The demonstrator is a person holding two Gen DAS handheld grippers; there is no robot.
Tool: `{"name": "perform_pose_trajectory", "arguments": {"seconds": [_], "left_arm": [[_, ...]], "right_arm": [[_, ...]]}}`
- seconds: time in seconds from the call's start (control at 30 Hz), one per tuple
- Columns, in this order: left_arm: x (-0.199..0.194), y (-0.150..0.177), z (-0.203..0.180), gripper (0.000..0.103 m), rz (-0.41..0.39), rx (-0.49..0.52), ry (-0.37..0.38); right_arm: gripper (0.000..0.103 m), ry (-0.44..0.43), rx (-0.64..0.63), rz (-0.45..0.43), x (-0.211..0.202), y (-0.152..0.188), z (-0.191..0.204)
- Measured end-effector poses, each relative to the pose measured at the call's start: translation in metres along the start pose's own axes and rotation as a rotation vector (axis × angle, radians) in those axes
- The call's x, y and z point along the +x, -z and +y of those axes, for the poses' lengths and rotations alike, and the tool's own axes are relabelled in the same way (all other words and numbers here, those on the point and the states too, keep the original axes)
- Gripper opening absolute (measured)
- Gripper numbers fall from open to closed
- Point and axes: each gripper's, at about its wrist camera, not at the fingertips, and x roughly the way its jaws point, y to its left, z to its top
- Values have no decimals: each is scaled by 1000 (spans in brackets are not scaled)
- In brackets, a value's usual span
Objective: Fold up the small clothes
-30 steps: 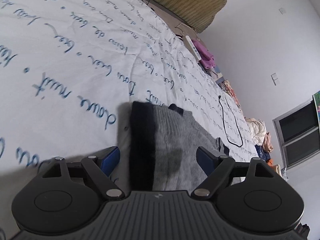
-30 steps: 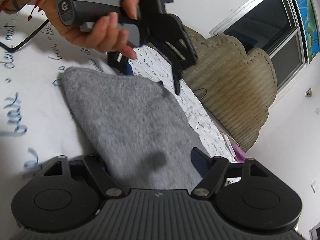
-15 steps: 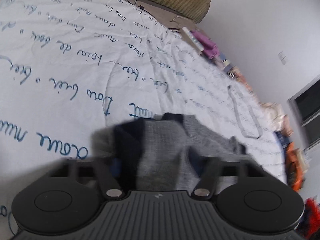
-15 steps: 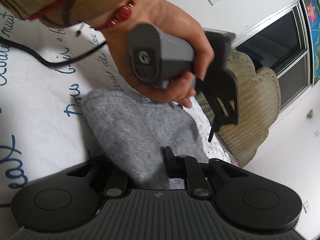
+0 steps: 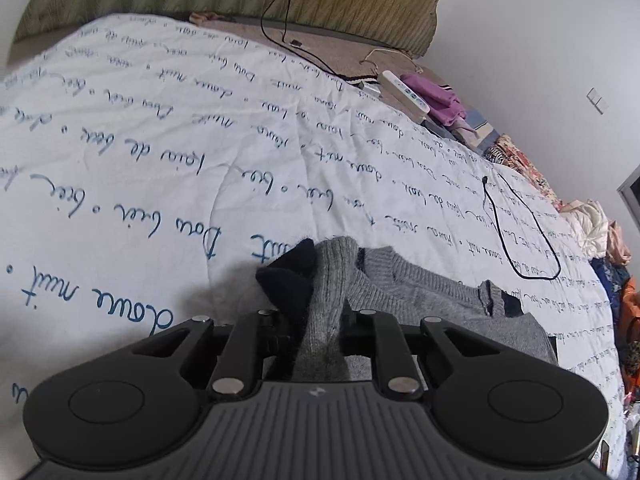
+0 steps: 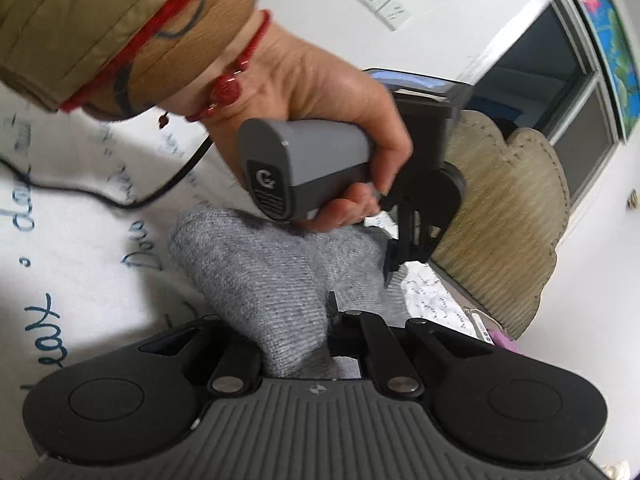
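Left wrist view: one grey sweater stretches rightward across the bed, each of two hand-held grippers, left and right, clenched on its fabric.

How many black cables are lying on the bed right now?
2: a thin looped black cable on the white script-printed quilt beyond the grey knitted garment, and another black cable near the headboard. Others may be hidden.

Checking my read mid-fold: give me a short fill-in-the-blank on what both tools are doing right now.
1. The left tool is shut on the ____ sweater.
2. The right tool is ____ on that sweater.
3. The sweater lies on a white bedspread printed with ____ writing.
4. A black ____ loops on the bedspread.

Missing: grey; shut; blue; cable
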Motion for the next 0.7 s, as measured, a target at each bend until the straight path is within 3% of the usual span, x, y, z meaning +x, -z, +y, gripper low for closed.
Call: {"name": "perform_pose_trajectory", "arguments": {"seconds": [0.33, 0.7], "left_arm": [[-18, -4, -66, 17, -43, 100, -150], [-19, -2, -136, 17, -75, 169, -180]], "right_arm": [[7, 52, 109, -23, -35, 20, -50], [7, 119, 231, -18, -69, 54, -104]]}}
